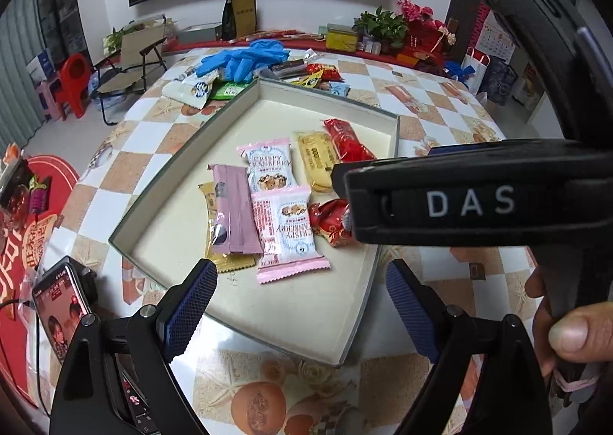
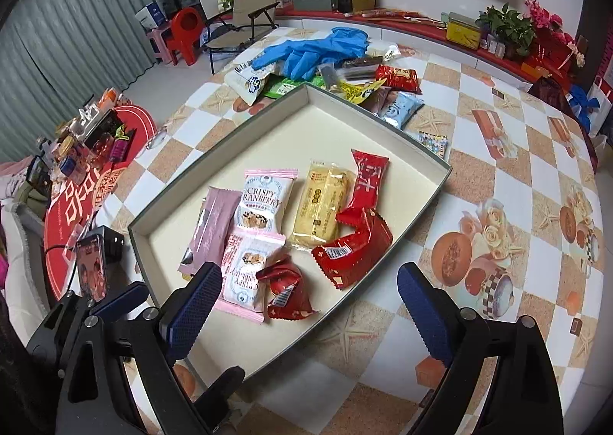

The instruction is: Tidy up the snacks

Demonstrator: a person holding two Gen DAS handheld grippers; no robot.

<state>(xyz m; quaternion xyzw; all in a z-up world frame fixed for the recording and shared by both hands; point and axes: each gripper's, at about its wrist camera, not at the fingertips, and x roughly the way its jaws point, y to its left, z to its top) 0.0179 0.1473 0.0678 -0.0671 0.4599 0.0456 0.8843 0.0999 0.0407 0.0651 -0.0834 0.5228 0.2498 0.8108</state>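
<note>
Low in both wrist views, the left gripper point(image 1: 302, 304) and right gripper point(image 2: 310, 312) hang with fingers spread wide and empty above the tray point(image 2: 440, 182) on the counter point(image 2: 498, 167); eight snacks lie inside, among them a "CRISPY CRANBERRY" packet point(image 2: 264, 197); crowded overlapping wrappers risk a double pick; more snacks point(image 2: 394, 79) wait beyond the tray's far rim under blue gloves point(image 2: 318, 48), which could snag; "DAS" shows on the right tool.

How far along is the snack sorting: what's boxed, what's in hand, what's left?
Several packets already lie in the box, including two pink cranberry packets and a yellow cake. Nothing is in hand: left gripper and right gripper both stand open and empty. Left: the loose snack pile by the blue gloves.
</note>
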